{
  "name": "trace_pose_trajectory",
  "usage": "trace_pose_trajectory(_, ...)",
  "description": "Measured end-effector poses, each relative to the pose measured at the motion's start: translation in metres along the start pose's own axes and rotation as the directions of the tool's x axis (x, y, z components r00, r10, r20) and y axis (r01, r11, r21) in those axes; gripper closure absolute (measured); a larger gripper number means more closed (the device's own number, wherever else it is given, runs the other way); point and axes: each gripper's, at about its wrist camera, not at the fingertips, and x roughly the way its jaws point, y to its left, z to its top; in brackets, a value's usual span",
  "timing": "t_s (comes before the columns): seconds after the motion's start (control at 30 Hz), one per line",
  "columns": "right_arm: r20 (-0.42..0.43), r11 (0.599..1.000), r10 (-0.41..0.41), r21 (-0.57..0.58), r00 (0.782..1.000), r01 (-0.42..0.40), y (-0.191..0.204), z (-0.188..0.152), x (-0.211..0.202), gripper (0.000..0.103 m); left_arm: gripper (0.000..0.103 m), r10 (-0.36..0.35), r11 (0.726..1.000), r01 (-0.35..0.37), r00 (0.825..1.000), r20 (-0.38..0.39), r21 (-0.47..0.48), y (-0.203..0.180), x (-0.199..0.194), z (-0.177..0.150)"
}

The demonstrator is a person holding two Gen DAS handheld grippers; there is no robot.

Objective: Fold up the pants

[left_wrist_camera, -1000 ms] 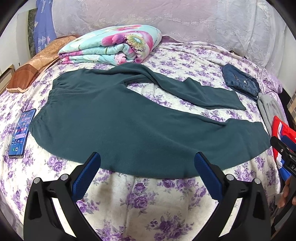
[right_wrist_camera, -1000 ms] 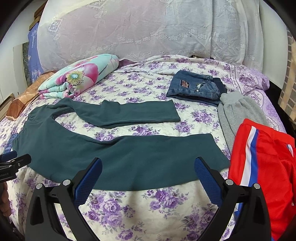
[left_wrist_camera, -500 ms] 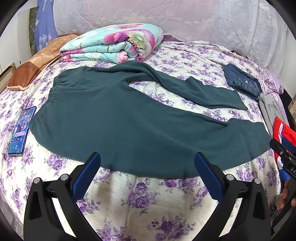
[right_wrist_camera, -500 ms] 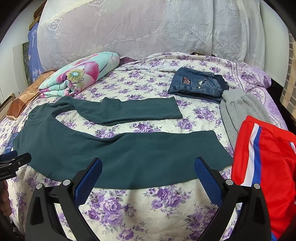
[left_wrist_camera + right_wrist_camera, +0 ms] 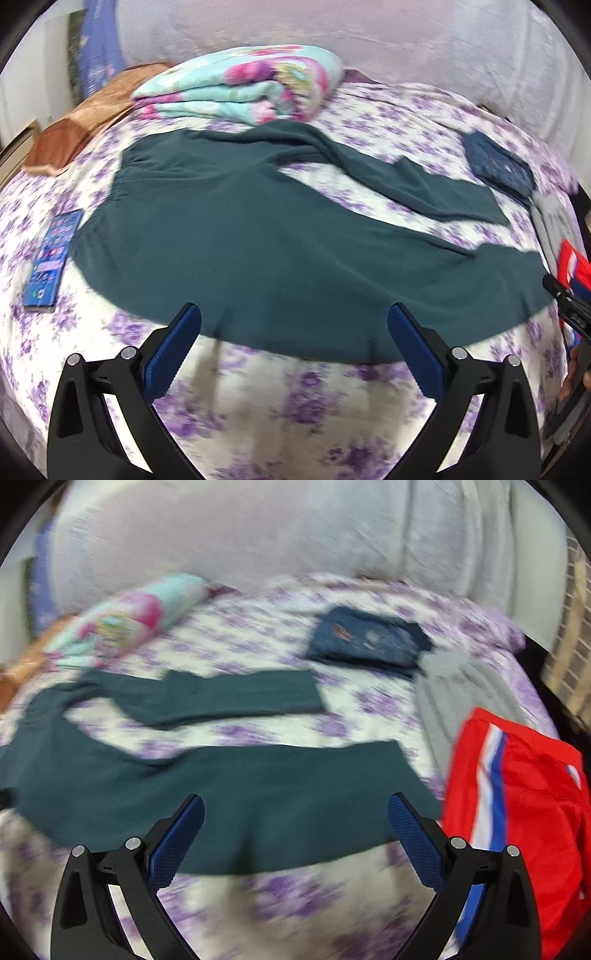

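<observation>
Pants (image 5: 258,240), one teal pair, lie flat; two tongs, left (image 5: 294,325) and right (image 5: 295,812), spread, empty.

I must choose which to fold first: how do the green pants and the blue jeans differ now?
The green pants lie spread flat near both open claws, legs apart; the blue jeans are already folded into a compact stack farther back. The green pants look plain and soft; the jeans show patches. Both rest on the flowered bedsheet.

You're in a home bedroom.
Bed (image 5: 295,413) w/ purple-flower sheet fills your view; folded floral quilt (image 5: 243,88) & brown pillow (image 5: 74,129) at its head; phone (image 5: 51,262) lying on the sheet.
</observation>
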Motion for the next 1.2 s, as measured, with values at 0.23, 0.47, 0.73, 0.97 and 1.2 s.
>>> trace_pose_trajectory(0.23,-0.037,0.995,0.071,0.076,0.997,-0.069,-0.009,-0.002,0.010,0.003,0.004,0.050,0.997,-0.050,0.999,0.002,-0.051,0.023,-0.001,-0.001)
trace_pose_trajectory(0.47,-0.020,0.999,0.042,0.034,0.999,-0.041,-0.014,0.000,0.000,0.003,0.004,0.039,0.999,-0.040,0.999,-0.019,-0.037,0.024,0.009,0.004)
trace_pose_trajectory(0.73,-0.103,0.992,0.026,0.125,0.994,-0.013,-0.044,-0.009,0.034,0.003,0.004,0.132,0.978,-0.137,0.991,-0.037,-0.161,0.086,0.012,0.006)
trace_pose_trajectory(0.97,-0.084,0.944,0.294,0.183,0.952,-0.275,-0.047,-0.013,0.032,0.096,0.004,0.163,0.970,-0.169,0.986,-0.046,-0.174,0.106,0.010,0.005)
trace_pose_trajectory(1.2,-0.205,0.982,-0.001,0.185,0.979,0.039,-0.083,-0.026,0.033,0.031,0.004,0.154,0.948,-0.179,0.982,-0.113,-0.264,0.143,0.024,0.006)
